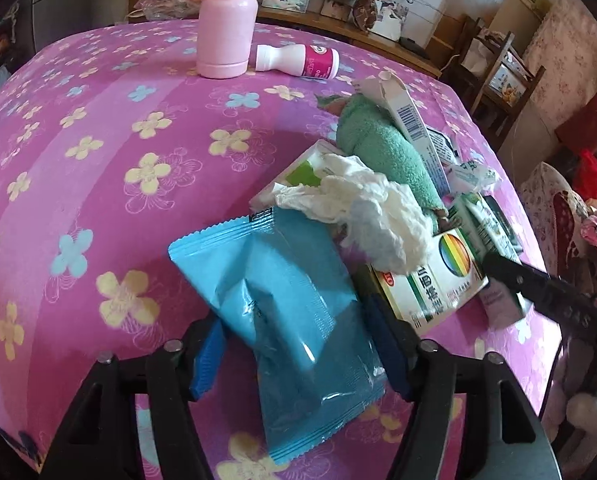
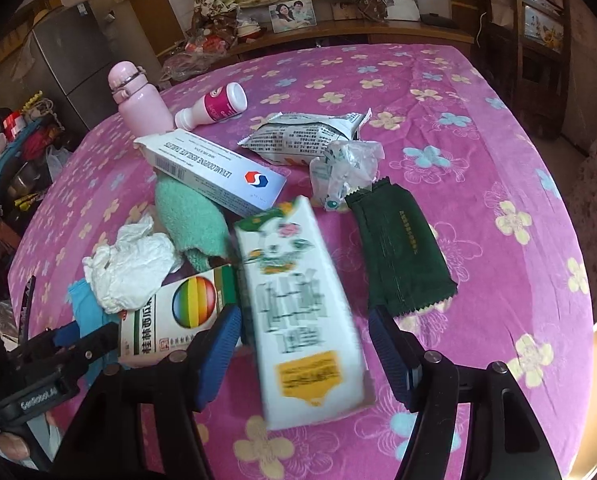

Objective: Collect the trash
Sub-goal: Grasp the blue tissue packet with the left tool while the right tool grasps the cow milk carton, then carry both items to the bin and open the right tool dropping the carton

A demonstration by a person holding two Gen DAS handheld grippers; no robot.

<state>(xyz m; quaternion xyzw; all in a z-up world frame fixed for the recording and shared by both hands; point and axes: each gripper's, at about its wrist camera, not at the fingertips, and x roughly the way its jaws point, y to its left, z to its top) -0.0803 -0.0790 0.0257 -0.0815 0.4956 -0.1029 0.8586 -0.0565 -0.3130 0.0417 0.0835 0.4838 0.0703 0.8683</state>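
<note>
Both claws down over the trash pile, each straddling a piece

The left claw [image 1: 298, 356] stood about half open with the blue packet [image 1: 290, 320] lying between its blue pads [image 1: 206, 364], not visibly pinched; the right claw [image 2: 304, 356] stood likewise around the white carton [image 2: 302, 320], a gap showing on its right side. Just beyond lay the crumpled tissue [image 1: 370, 216], the rainbow box [image 2: 178, 312], the green cloth [image 1: 382, 152] and the dark green sachet [image 2: 402, 248], all on the flowered counter [image 1: 98, 160]. My read: close squarely across each piece's middle, and lift the carton clear of the rainbow box touching it.
</note>
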